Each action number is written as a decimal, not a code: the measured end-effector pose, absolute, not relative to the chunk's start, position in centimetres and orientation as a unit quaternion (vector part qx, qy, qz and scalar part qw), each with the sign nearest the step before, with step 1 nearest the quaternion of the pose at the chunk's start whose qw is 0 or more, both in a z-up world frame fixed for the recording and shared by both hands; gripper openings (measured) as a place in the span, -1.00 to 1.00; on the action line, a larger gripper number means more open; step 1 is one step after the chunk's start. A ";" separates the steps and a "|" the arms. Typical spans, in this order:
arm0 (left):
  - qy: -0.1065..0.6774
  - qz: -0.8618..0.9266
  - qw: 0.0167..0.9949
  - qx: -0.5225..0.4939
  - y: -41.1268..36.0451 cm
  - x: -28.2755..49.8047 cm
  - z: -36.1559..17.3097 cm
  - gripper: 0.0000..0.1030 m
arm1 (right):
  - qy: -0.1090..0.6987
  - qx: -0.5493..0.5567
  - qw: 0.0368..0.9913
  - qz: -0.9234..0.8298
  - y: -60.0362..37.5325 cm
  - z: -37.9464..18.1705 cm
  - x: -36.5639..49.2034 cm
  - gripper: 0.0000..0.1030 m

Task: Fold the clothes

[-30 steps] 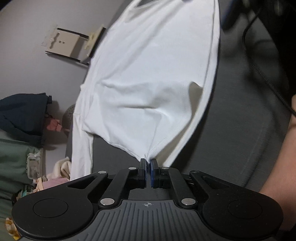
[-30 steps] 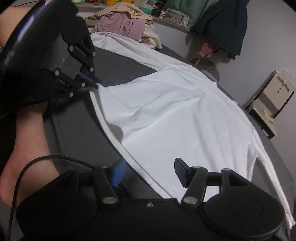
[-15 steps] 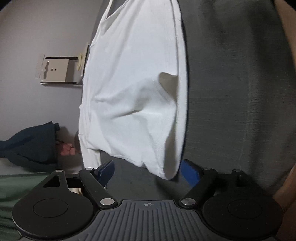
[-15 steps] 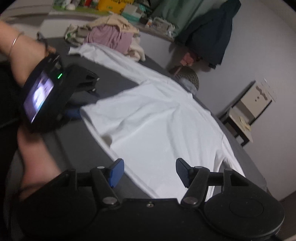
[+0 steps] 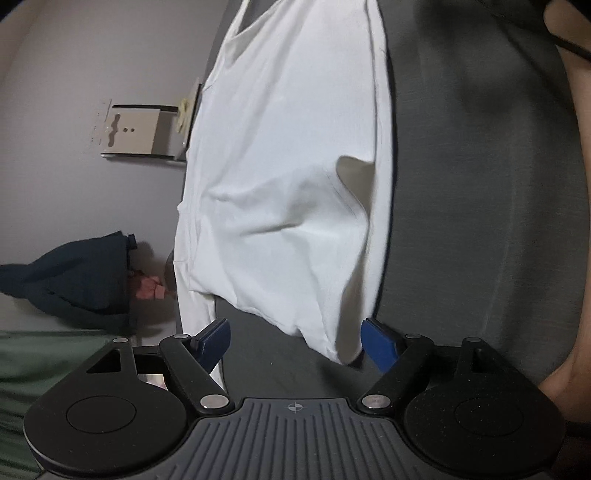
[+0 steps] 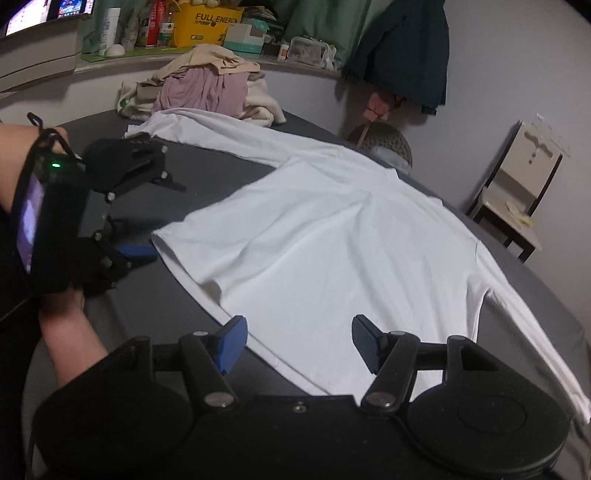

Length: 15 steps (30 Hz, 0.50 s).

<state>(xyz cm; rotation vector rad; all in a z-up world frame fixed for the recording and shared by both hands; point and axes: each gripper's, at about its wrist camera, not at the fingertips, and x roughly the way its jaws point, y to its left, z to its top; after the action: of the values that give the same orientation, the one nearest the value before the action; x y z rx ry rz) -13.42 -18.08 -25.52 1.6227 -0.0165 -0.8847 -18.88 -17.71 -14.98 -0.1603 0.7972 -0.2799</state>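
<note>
A white long-sleeved shirt [image 6: 332,236] lies spread flat on a dark grey table [image 6: 147,295], sleeves out to both sides. It also shows in the left wrist view [image 5: 280,192], with a small raised fold near its hem. My left gripper [image 5: 295,341] is open, its blue pads either side of the shirt's hem corner without holding it; in the right wrist view it [image 6: 147,218] sits at the shirt's left corner. My right gripper [image 6: 295,341] is open over the near hem edge, empty.
A pile of pink and beige clothes [image 6: 207,88] sits at the table's far side. A shelf with boxes and bottles [image 6: 207,26] runs behind. A dark jacket [image 6: 402,48] hangs on the wall. A chair [image 6: 517,192] stands at the right.
My left gripper was shut on the shirt's hem corner a second ago; it has opened and let the corner drop onto the table. My right gripper has stayed open.
</note>
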 end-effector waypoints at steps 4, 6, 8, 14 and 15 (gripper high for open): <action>0.015 -0.367 0.609 0.703 -18.9 -12.5 -25.8 0.01 | 0.383 -0.059 0.910 -0.147 -18.0 -15.4 -19.2 0.20; 0.020 -0.370 0.601 0.709 -18.9 -12.4 -26.1 0.00 | 0.381 -0.049 0.911 -0.153 -18.1 -15.5 -19.4 0.20; 0.019 -0.369 0.594 0.714 -19.0 -12.5 -26.4 0.00 | 0.379 -0.040 0.911 -0.158 -18.2 -15.7 -19.6 0.20; 0.085 -0.367 0.597 0.709 -19.8 -11.0 -26.6 -0.96 | 0.379 -0.045 0.911 -0.160 -17.8 -15.7 -19.8 0.20; 0.103 -0.368 0.599 0.704 -19.8 -10.8 -26.3 -0.96 | 0.379 -0.047 0.910 -0.161 -17.7 -15.7 -19.7 0.20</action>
<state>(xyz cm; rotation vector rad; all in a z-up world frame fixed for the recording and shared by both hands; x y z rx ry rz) -10.79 -19.83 -26.28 1.6316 0.2385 -0.8546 -19.75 -17.73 -15.73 -0.0968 0.7811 -0.3311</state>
